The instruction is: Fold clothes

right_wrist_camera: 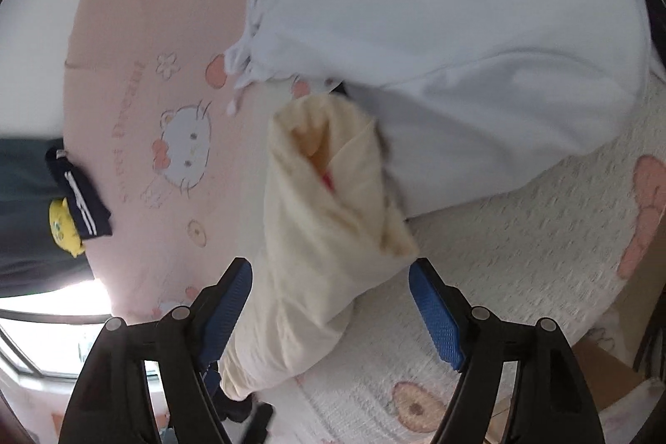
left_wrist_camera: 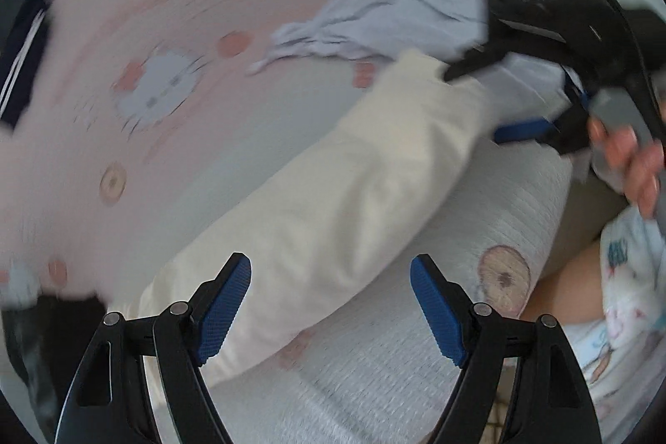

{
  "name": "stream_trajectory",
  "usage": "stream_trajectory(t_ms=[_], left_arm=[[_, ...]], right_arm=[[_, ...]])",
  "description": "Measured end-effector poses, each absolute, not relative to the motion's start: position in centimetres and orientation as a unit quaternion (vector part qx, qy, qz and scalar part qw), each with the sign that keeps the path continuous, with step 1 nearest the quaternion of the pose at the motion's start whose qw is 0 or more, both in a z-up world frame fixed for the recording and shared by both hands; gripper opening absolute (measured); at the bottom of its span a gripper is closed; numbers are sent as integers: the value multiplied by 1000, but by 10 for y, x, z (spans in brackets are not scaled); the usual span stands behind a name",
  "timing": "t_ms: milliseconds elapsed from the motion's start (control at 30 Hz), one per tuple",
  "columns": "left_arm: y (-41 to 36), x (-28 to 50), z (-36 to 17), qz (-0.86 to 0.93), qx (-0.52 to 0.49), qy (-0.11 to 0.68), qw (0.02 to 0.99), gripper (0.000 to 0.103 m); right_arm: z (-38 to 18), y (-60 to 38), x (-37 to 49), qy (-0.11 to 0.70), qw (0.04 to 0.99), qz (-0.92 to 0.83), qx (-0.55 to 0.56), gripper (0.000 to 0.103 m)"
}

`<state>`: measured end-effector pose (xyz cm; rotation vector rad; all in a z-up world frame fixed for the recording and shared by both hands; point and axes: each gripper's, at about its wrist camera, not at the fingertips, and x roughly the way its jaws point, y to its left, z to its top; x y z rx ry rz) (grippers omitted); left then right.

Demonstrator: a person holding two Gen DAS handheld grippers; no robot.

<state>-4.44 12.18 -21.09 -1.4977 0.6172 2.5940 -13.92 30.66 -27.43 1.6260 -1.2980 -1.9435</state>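
Observation:
A cream garment (left_wrist_camera: 333,194), folded into a long band, lies across the pink cartoon sheet (left_wrist_camera: 166,28) and a white quilt (left_wrist_camera: 416,360). My left gripper (left_wrist_camera: 331,269) hovers open over one end of it, pads apart with nothing pressed between them. At the upper right of the left wrist view my right gripper (left_wrist_camera: 474,102) stands open at the band's other end, held by a hand (left_wrist_camera: 632,161). In the right wrist view the right gripper (right_wrist_camera: 331,273) is open, and the cream garment (right_wrist_camera: 324,219) lies loose between and ahead of its fingers. A crumpled light blue garment (right_wrist_camera: 458,48) lies just beyond.
A dark navy garment with white stripes (right_wrist_camera: 79,194) and a yellow patch (right_wrist_camera: 64,225) sits at the left edge of the sheet (right_wrist_camera: 125,90). The white quilt (right_wrist_camera: 520,277) covers the near right. The person's leg and patterned shorts (left_wrist_camera: 624,298) are at the right.

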Motion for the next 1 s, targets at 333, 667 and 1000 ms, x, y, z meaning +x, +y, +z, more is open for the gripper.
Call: stream_trajectory(t_ms=[333, 667, 1000], left_arm=[[171, -51, -245, 811, -449, 365, 86, 78], [166, -79, -251, 843, -436, 296, 107, 78], [143, -98, -259, 855, -467, 204, 98, 40]], right_arm=[[-313, 300, -148, -554, 159, -581, 575, 78], [-326, 296, -169, -574, 165, -578, 556, 77], [-312, 284, -175, -499, 155, -640, 563, 59]])
